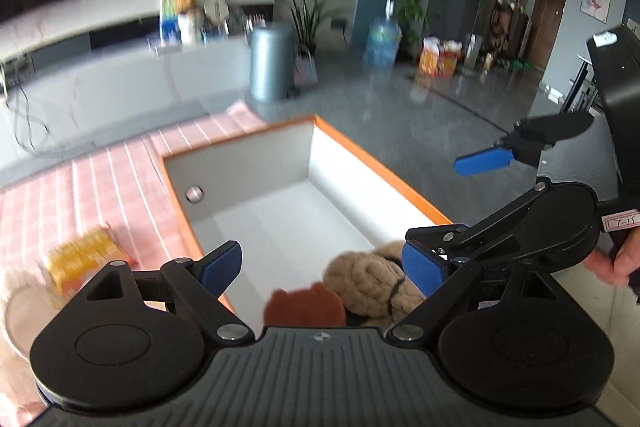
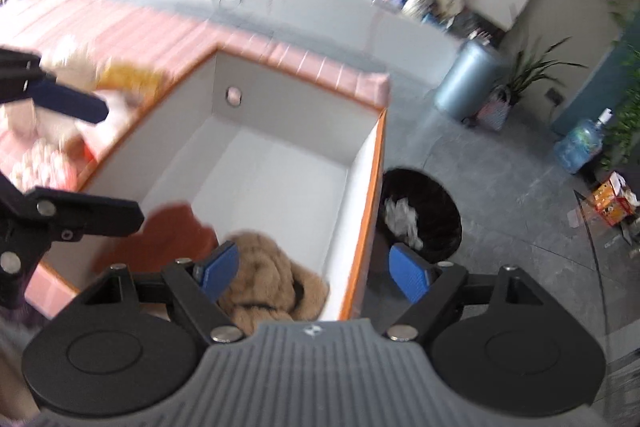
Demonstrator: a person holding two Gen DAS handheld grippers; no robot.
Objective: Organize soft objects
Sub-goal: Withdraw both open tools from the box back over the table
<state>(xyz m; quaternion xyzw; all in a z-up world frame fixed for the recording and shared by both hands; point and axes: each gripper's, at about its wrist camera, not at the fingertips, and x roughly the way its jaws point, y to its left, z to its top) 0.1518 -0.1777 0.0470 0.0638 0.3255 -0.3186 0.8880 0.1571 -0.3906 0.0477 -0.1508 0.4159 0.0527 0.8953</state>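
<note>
Both the left gripper (image 1: 323, 269) and the right gripper (image 2: 316, 269) hovered with fingers spread apart, grasping nothing. A tan knitted plush toy (image 2: 264, 283) and a rust-brown soft toy (image 2: 176, 227) lay inside the white orange-rimmed box (image 2: 366, 211) on the pink-checked bench (image 1: 92, 183).

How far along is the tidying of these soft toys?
Partly done. A tan plush and a reddish-brown one already lie in the white bin. Both claws, left and right, are open and empty. Several soft items still sit on the pink cloth.
</note>
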